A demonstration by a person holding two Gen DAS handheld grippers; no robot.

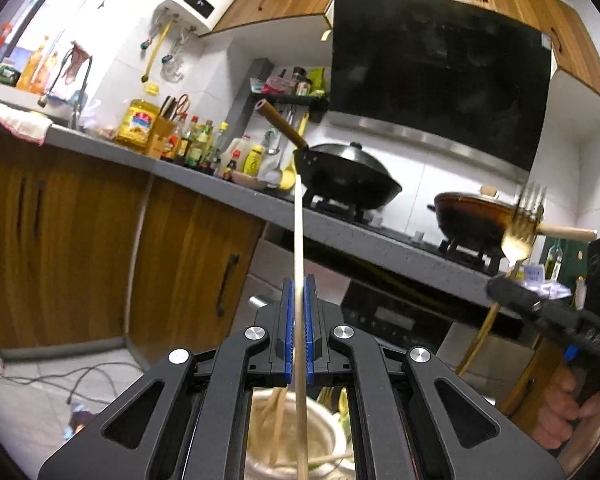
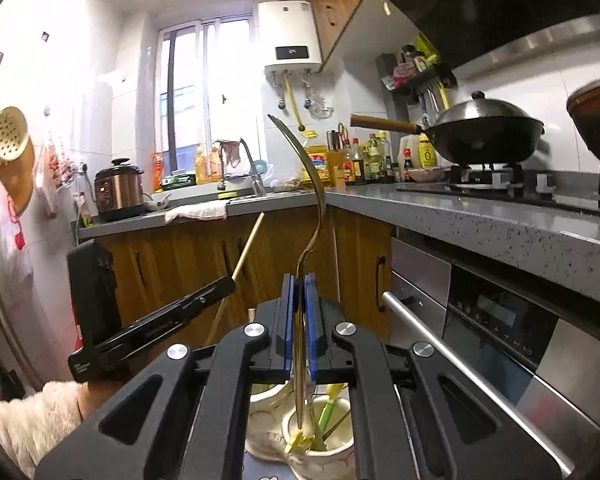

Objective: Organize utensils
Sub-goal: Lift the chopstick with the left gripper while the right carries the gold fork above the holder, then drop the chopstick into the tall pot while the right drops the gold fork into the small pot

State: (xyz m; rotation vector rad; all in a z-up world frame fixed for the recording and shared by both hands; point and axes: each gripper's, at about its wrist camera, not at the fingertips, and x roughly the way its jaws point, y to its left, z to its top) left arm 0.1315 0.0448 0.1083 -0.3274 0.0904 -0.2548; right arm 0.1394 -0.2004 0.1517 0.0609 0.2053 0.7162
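Note:
My left gripper [image 1: 299, 285] is shut on a pale wooden chopstick [image 1: 298, 232] that stands upright between its blue pads. Its lower end hangs over a white holder [image 1: 260, 440] with other chopsticks in it. At the right of this view, my right gripper [image 1: 500, 286] grips a golden fork [image 1: 518, 240] with the tines up. In the right wrist view, the right gripper [image 2: 299, 280] is shut on the fork [image 2: 320, 200], seen edge-on and curving upward. Its lower end hangs above a white ceramic holder [image 2: 268, 444] with green and yellow utensils inside. The left gripper [image 2: 228, 283] and its chopstick [image 2: 248, 248] are at the left.
A grey countertop [image 2: 480, 220] runs along the wall, with a black wok [image 1: 348, 176] on the stove, a second pan [image 1: 472, 212] and several bottles [image 1: 196, 148]. An oven [image 2: 500, 320] with a steel handle sits below it. Wooden cabinet doors [image 1: 60, 240] and floor cables [image 1: 80, 376] lie to the left.

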